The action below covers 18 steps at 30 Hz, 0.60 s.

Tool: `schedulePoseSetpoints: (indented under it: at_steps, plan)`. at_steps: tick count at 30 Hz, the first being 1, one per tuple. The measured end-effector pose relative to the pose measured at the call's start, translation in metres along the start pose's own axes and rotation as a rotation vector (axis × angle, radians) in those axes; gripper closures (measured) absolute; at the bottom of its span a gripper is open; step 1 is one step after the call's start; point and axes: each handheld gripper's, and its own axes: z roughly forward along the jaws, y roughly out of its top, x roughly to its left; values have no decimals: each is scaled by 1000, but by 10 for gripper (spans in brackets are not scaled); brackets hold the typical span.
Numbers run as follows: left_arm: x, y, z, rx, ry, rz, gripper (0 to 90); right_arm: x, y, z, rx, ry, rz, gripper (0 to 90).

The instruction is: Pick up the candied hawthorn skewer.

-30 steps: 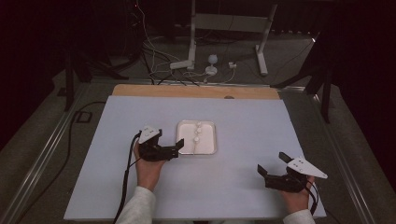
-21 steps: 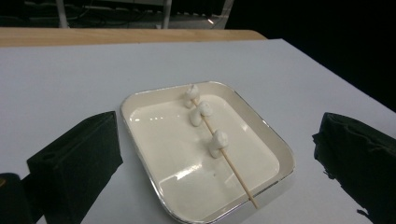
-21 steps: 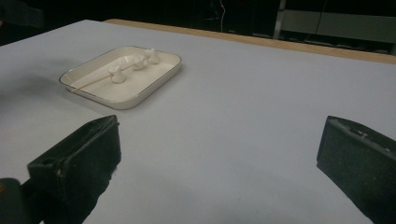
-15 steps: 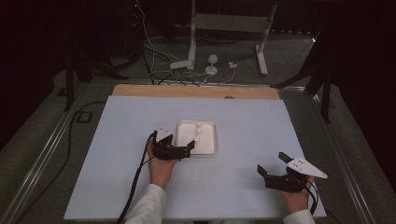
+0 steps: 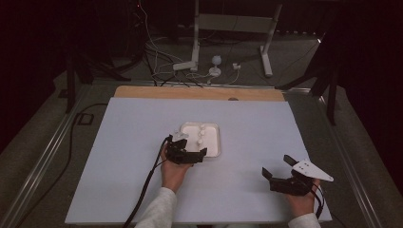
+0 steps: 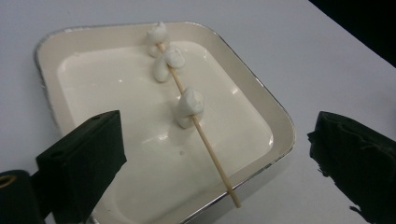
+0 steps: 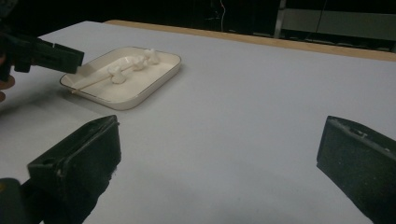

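A white tray [image 6: 282,125] with a metal rim sits mid-table. In it lies a wooden skewer [image 6: 211,150] with three white marshmallow pieces [image 6: 190,104] threaded along it; its bare near end sticks out over the rim. My left gripper [image 6: 219,156] is open, its black jaws spread to either side of that bare end without touching it. In the high view the left gripper [image 5: 202,154] is at the near edge of the tray [image 5: 216,142]. My right gripper [image 5: 276,167] stands open over bare table at the front right, holding nothing.
In the right gripper view the tray [image 7: 156,87] lies far to the left, with the left gripper [image 7: 46,56] beside it. A wooden strip [image 5: 199,93] runs along the table's far edge. Cables and a metal stand [image 5: 195,61] lie on the floor beyond.
The left hand has carried its open gripper to the right, up to the near edge of the tray. The right gripper has stayed where it was.
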Motion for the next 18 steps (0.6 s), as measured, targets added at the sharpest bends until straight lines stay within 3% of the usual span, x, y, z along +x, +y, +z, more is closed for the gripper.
schedulePoseSetpoints:
  at_steps: [2,3,4,5,6,8,11,17,18]
  plan:
    - [-1,0,3,29,15,-5,82,0,0,0,-1,1,1,0]
    - [-2,0,5,37,12,-9,177,0,0,0,0,0,2,0]
    - [-2,0,6,48,12,-6,177,0,0,0,0,0,2,0]
    - [-1,0,8,63,18,-5,280,-1,0,0,-1,0,2,0]
    - [-1,-1,9,73,16,-11,280,-1,0,0,-1,0,2,0]
    - [0,-2,11,97,33,-13,414,-1,0,0,-1,0,2,0]
    - [0,-2,12,117,61,-13,545,-1,0,0,-2,0,3,0]
    - [3,-1,9,152,70,-36,738,-1,0,0,-2,2,10,0]
    - [4,-1,9,158,69,-41,738,-1,0,0,-2,2,10,0]
